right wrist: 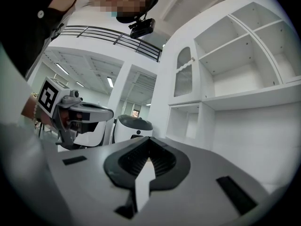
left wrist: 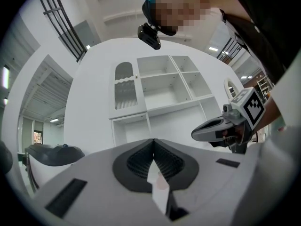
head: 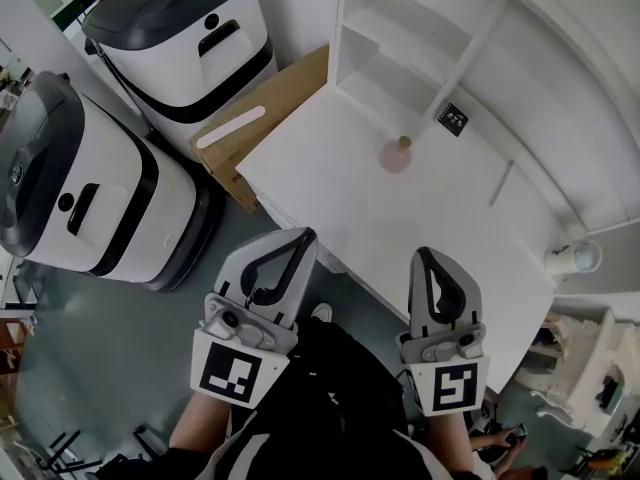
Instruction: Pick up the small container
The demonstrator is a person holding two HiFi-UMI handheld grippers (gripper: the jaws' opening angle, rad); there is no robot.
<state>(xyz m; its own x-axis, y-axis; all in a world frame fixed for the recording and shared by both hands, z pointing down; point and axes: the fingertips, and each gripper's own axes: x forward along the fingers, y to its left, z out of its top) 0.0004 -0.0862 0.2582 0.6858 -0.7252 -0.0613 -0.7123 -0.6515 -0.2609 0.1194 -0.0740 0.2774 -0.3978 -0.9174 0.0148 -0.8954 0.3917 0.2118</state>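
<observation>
Left gripper [left wrist: 154, 149], jaws together, faces white shelving [left wrist: 164, 91].

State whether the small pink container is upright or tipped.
Upright: the small container stands on its rounded base on the white table, tan stopper uppermost.

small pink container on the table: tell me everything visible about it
The small container is a squat, rounded, pale pink jar, seemingly translucent, with a tan stopper-like top. It stands upright and alone on the white table, near the foot of the white shelf unit. Only the table touches it. The left gripper and right gripper, both shut and empty, hang short of it.
</observation>
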